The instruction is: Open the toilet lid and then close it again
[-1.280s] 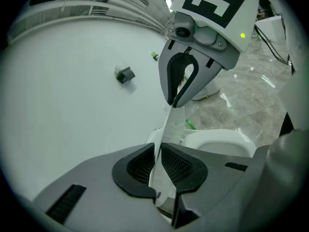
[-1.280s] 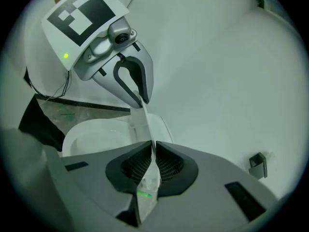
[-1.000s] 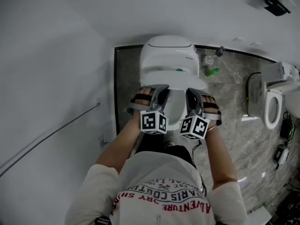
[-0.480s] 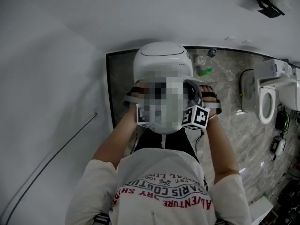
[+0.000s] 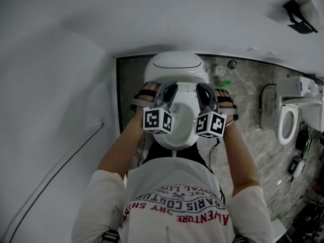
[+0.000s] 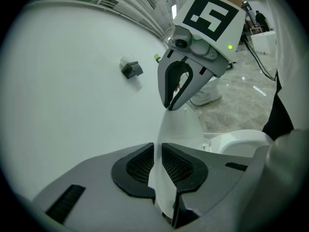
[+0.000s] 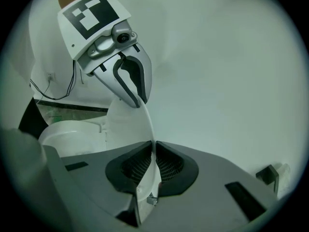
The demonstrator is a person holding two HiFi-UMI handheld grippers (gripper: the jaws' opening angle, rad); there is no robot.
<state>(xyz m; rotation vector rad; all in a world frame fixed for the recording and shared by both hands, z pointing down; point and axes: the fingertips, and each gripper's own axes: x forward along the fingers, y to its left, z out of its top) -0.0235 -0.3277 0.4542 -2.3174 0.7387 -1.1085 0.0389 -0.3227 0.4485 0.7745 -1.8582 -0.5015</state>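
The white toilet lid [image 5: 175, 119] stands raised over the bowl, in front of the tank [image 5: 176, 65]. My left gripper [image 5: 168, 88] grips the lid's left edge and my right gripper [image 5: 204, 90] its right edge. In the left gripper view the thin lid edge [image 6: 176, 127] runs between the pads of the left gripper [image 6: 158, 159], whose jaws are opening slightly while still touching it; the right gripper [image 6: 179, 87] shows beyond. In the right gripper view the right gripper [image 7: 153, 164] is shut on the lid [image 7: 131, 124], with the left gripper [image 7: 129, 80] opposite and the seat [image 7: 71, 131] below.
A plain white wall [image 5: 55, 85] stands close on the left. A second toilet [image 5: 286, 116] is at the right on the marbled floor [image 5: 253, 151], with cables beside it. A small green thing [image 5: 226, 83] lies by the tank. A dark fixture [image 5: 300, 8] hangs on the far wall.
Both grippers have swung with the lid away from the person toward the tank. The lid stands steeper than before.
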